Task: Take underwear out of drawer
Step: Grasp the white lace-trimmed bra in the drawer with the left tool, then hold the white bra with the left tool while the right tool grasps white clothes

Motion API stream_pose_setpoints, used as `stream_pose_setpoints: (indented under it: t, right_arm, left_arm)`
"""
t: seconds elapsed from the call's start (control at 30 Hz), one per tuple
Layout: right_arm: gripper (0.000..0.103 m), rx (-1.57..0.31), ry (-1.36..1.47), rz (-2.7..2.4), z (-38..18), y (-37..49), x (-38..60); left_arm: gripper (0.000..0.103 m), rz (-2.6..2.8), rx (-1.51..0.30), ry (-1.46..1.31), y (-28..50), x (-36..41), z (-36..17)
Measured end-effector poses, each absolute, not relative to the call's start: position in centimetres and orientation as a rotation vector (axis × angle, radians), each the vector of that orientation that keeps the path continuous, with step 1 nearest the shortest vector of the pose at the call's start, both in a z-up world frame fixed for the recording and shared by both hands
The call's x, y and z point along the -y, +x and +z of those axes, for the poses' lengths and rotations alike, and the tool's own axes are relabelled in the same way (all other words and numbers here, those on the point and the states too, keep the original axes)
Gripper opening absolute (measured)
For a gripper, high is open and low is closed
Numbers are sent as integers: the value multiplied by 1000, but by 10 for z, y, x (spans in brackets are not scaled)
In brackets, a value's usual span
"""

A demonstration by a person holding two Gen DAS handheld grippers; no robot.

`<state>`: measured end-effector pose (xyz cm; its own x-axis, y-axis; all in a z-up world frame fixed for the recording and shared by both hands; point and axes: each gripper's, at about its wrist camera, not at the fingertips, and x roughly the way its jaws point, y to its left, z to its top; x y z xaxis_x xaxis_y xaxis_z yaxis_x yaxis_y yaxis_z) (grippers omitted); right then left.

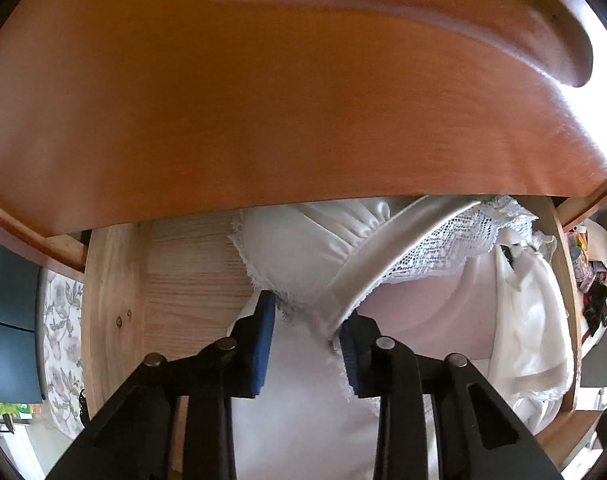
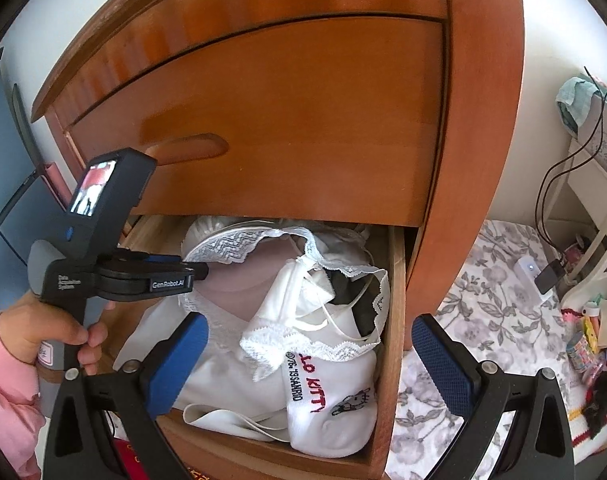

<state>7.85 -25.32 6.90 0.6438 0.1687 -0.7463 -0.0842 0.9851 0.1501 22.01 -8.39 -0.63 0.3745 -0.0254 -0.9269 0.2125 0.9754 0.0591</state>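
Inside, the open drawer (image 2: pixel 395 320) of a reddish wooden cabinet (image 2: pixel 303 120) was seen packed with white and pale pink underwear (image 2: pixel 271 280), lace-trimmed pieces heaped from the back to the front wall. A white sock (image 2: pixel 327 400) printed with red lettering and a small cat figure was draped over the drawer's front right corner.

The left tongs (image 1: pixel 307 328) were reached into the drawer from its left side, just under the closed drawer front (image 1: pixel 263 100) above. Their 2 blue pads (image 1: pixel 263 344) were held a small way apart, with a lace-edged fold and a satin band of the white underwear (image 1: pixel 303 264) lying between them. The right pad was touching the cloth; whether the fabric was actually pinched could not be told. In the right wrist view, the same tool was seen gripped by a hand (image 2: pixel 51 336) in a pink sleeve (image 2: pixel 3 400), its small screen lit.

The right tongs (image 2: pixel 307 360) were held wide open in front of the drawer, with nothing gripped; 1 pad was over the laundry at the drawer's left, the other beyond its right side, above the floral rug (image 2: pixel 483 280). A white shelf (image 2: pixel 595 184) with cables and small clutter was seen at the far right.
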Motion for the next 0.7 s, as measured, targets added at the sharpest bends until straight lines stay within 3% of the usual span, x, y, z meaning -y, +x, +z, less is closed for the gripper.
stream_pose_setpoints:
  t: [0.17, 0.7]
  right_arm:
    - [103, -848, 119, 134, 72, 74, 259]
    - [103, -838, 157, 100, 72, 67, 274]
  left_arm:
    - [17, -159, -1153, 223, 219, 85, -3]
    - [15, -111, -916, 235, 144, 55, 44]
